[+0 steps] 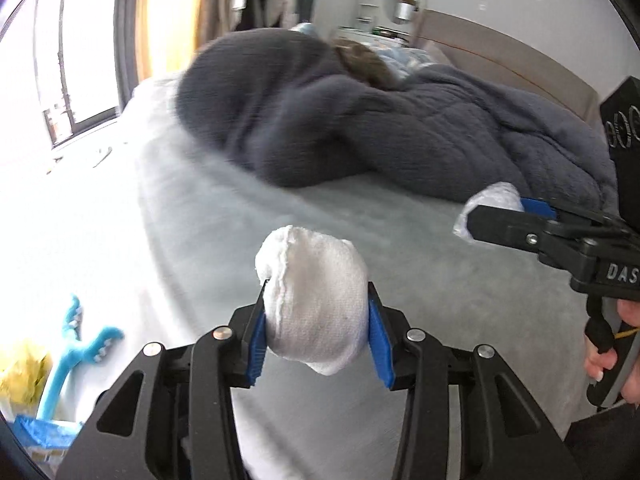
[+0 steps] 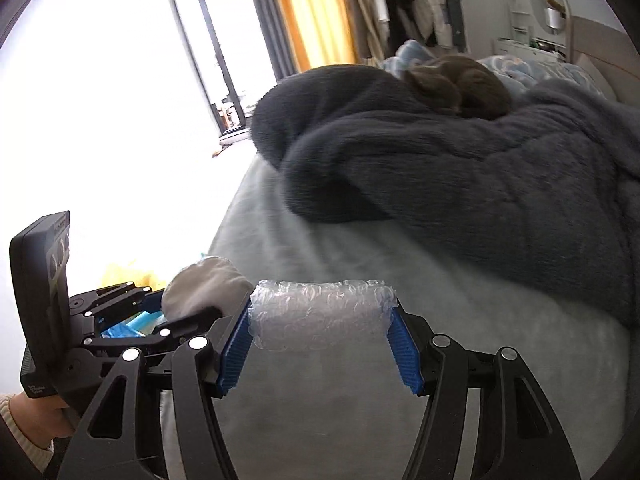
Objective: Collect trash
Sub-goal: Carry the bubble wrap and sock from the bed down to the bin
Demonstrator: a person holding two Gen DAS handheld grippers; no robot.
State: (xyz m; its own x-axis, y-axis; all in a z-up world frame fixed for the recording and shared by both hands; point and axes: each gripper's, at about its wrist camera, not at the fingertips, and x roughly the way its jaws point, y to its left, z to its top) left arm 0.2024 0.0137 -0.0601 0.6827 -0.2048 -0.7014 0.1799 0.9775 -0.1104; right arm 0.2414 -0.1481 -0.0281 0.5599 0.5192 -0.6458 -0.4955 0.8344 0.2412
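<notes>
My left gripper (image 1: 316,320) is shut on a crumpled white tissue wad (image 1: 314,300) and holds it above the grey bed sheet (image 1: 400,264). My right gripper (image 2: 322,324) is shut on a roll of clear bubble wrap (image 2: 320,312), also held above the sheet. In the left wrist view the right gripper (image 1: 496,212) shows at the right with the bubble wrap (image 1: 492,196) in it. In the right wrist view the left gripper (image 2: 172,312) shows at the lower left with the tissue wad (image 2: 204,288).
A dark grey fluffy blanket (image 1: 360,120) is heaped across the bed, with a brown cat (image 2: 460,80) lying on it. Beside the bed on the left are a blue toy (image 1: 76,348), a yellow bag (image 1: 24,376) and a blue bag (image 1: 44,432). A bright window lies beyond.
</notes>
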